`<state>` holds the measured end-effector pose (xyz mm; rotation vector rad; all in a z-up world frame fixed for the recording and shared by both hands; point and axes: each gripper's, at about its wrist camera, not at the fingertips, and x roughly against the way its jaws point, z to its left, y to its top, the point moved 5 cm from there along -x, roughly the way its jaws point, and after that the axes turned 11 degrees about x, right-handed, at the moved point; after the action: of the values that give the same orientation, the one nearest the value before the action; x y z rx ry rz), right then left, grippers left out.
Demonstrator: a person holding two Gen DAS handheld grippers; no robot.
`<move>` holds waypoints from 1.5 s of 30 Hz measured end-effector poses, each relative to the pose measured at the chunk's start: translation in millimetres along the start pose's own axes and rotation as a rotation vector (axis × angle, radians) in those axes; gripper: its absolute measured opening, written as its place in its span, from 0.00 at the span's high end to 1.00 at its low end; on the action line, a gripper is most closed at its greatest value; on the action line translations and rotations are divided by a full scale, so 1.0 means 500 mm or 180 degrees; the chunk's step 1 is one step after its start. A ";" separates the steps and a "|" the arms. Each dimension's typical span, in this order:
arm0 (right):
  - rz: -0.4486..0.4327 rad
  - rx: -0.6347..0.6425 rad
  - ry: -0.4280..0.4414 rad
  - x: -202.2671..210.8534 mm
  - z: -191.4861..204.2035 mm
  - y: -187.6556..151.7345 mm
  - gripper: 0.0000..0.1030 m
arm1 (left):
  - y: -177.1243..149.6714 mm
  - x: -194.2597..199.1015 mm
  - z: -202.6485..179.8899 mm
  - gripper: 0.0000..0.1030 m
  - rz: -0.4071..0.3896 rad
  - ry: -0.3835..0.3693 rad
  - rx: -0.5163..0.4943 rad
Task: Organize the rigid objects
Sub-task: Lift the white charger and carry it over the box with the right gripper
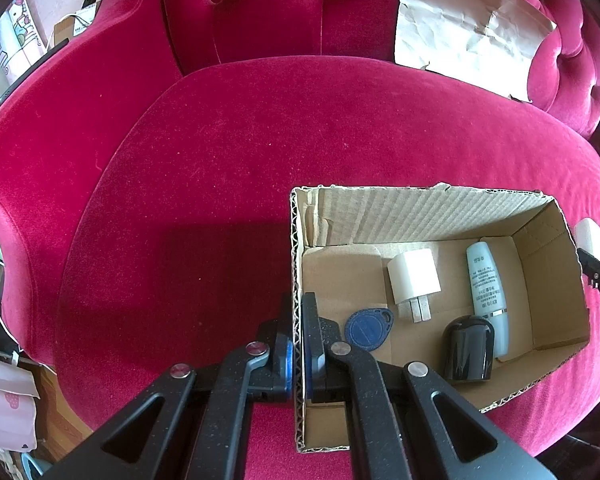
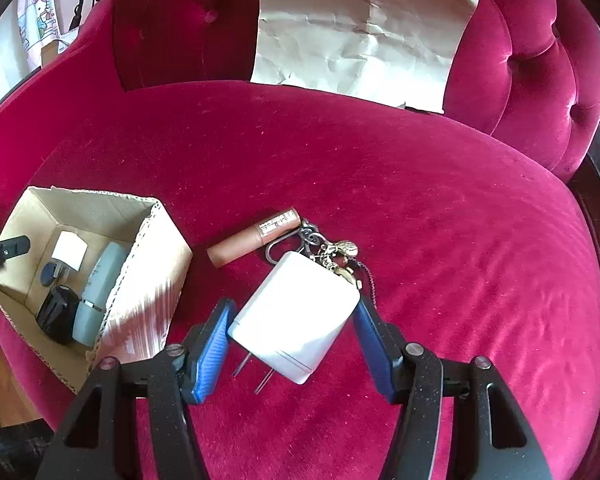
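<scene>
An open cardboard box (image 1: pixel 432 212) sits on the red velvet chair seat. It holds a small white plug (image 1: pixel 414 276), a pale blue bottle (image 1: pixel 486 292), a black cap (image 1: pixel 468 348) and a blue key fob (image 1: pixel 368 328). My left gripper (image 1: pixel 298 344) is shut on the box's left wall. My right gripper (image 2: pixel 294 316) is shut on a large white charger (image 2: pixel 296 316) and holds it above the seat, right of the box (image 2: pixel 148 280). A brown lipstick tube (image 2: pixel 254 236) and a keychain (image 2: pixel 324 252) lie on the seat beyond the charger.
A crumpled sheet of paper (image 2: pixel 356 28) leans against the chair's tufted backrest. The chair's arm (image 1: pixel 60 128) curves round on the left. Room clutter shows past the chair's left edge.
</scene>
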<state>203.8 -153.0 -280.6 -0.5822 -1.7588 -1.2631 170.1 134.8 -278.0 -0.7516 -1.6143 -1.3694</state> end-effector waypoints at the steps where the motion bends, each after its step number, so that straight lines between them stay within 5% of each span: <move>1: -0.0011 -0.0009 -0.0013 0.005 -0.001 0.001 0.38 | 0.000 0.000 0.000 0.97 -0.0001 0.0002 0.0000; 19: -0.0148 -0.0022 -0.0044 0.089 0.009 0.042 0.38 | -0.001 0.001 0.008 0.97 -0.0003 0.0007 -0.0010; 45: -0.0463 0.0317 0.0370 0.130 0.178 0.134 0.38 | -0.003 0.002 0.006 0.97 0.0003 0.0003 0.0001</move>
<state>188.5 -52.8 -200.3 -0.3226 -1.7805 -1.2734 167.7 137.3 -277.8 -0.7512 -1.6132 -1.3688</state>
